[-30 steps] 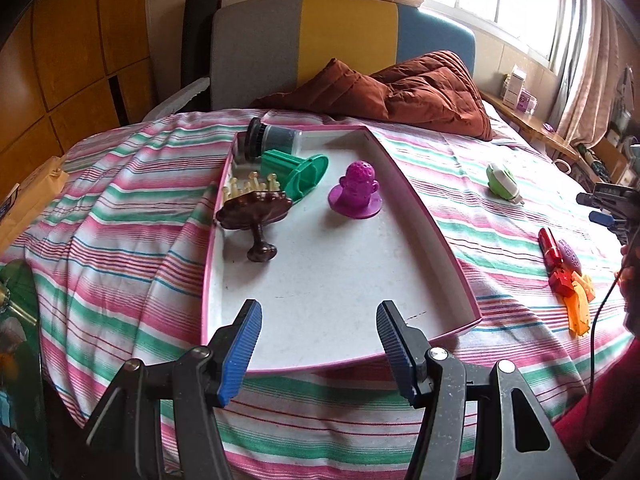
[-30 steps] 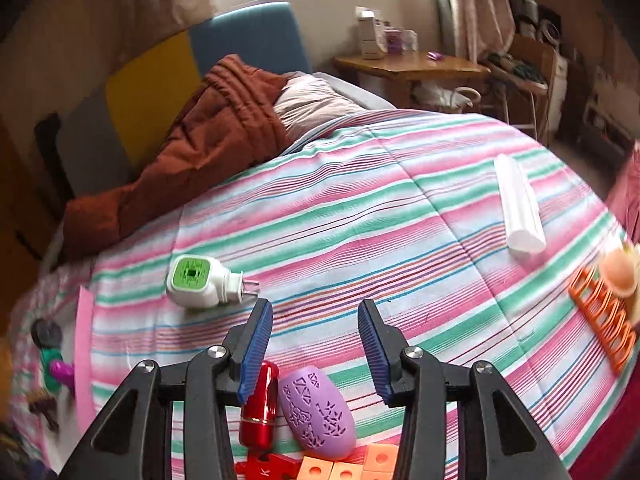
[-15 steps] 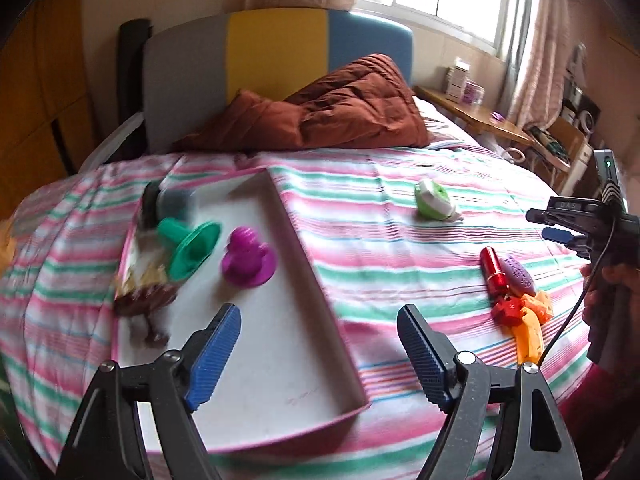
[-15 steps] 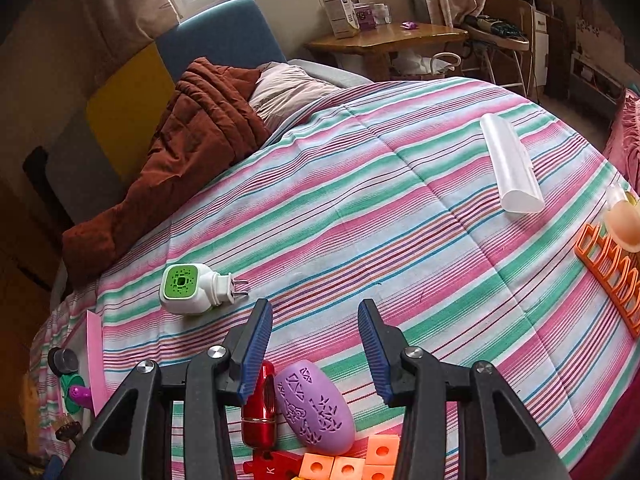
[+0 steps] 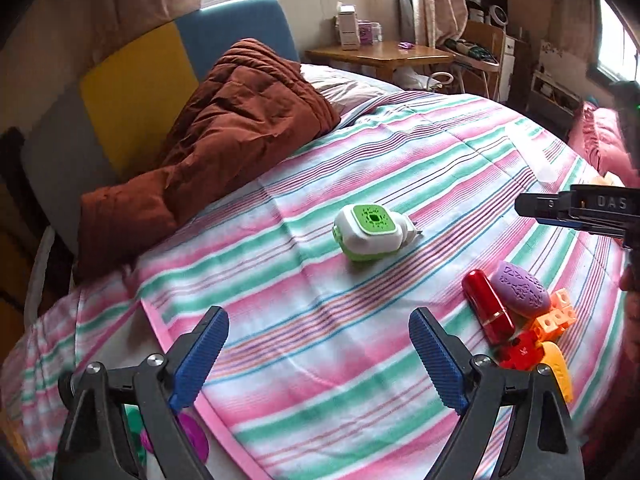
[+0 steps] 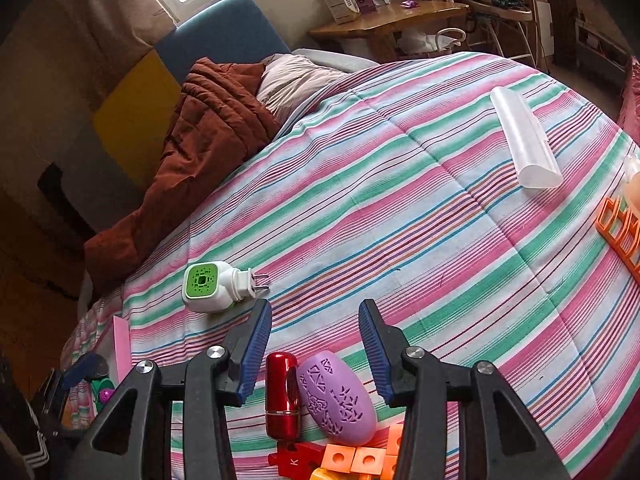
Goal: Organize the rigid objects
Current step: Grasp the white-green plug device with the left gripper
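Note:
A white and green plug-in device lies on the striped bedspread, ahead of my open, empty left gripper; it also shows in the right wrist view. My right gripper is open and empty, just above a red cylinder and a purple oval piece. Both show in the left wrist view too, the cylinder beside the oval. Orange and red blocks lie next to them. The pink tray's rim is at lower left, with a purple toy in it.
A brown quilt lies piled at the head of the bed. A white tube and an orange rack lie at the right. A wooden side table stands beyond the bed. The right gripper shows in the left wrist view.
My left gripper has swung right, from over the tray to face the plug-in device and the toy pile. The right gripper has shifted only slightly.

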Available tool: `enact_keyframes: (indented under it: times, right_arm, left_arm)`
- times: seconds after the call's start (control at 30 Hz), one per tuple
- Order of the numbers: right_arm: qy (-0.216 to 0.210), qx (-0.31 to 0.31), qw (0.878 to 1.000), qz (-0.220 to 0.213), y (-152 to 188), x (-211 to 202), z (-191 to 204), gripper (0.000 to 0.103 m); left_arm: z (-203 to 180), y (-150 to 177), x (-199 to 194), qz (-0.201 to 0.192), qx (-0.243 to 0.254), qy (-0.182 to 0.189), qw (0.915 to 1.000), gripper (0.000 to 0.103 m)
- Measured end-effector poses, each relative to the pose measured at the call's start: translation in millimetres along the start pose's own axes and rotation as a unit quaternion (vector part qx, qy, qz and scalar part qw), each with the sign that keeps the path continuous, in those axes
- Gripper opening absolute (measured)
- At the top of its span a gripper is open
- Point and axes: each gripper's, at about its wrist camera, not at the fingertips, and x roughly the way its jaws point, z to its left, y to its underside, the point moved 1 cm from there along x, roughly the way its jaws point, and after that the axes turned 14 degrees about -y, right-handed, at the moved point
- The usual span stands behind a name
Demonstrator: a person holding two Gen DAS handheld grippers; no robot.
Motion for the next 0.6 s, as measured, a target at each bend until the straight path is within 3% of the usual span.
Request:
enact_keyframes:
  times: [0.27,0.5,0.6]
  right_arm:
    - [-0.032,0.017,0.999,0.019,0,5,-2,0.046]
    - [-0.055,0.053,0.997,0.025,-2,5,-13,0.048]
    - [-0.063,0.072,0.995,0.026,-3,5,-19,0.051]
  left_arm:
    - [-36,-42,54,-0.010,0.126,0.019,0.9918,0.094]
    - [-71,-58,86,-0.026,0.262,0.026,0.9644,0.095]
    - [-81,-62,96,-0.026,0.291,0.032,0.9560,0.095]
